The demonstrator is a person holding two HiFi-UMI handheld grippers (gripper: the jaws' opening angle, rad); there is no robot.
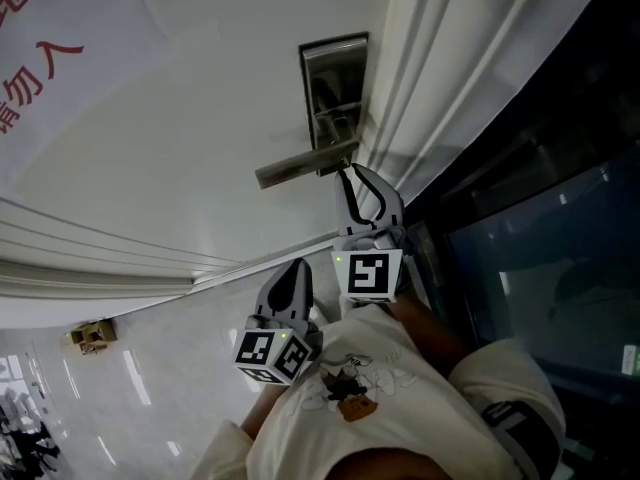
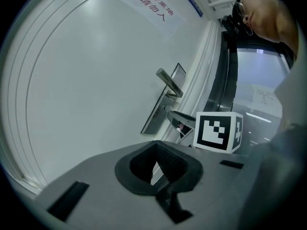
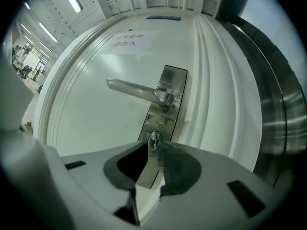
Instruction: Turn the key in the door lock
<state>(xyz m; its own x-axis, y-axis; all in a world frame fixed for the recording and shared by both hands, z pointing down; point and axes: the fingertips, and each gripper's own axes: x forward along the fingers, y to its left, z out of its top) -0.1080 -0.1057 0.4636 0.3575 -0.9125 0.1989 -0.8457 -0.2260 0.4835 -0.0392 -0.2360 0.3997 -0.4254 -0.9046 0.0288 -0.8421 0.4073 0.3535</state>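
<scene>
R tool (image 3: 152,164): jaws apart, nothing held. Key (image 3: 153,140) dead ahead, just past tips, bow upright in lock plate (image 3: 173,87). I'd advance straight w/ R.

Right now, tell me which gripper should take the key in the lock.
Right. The right gripper faces the key head-on, jaws apart, tips just short of it. The left gripper hangs back, farther from the lock plate.
</scene>
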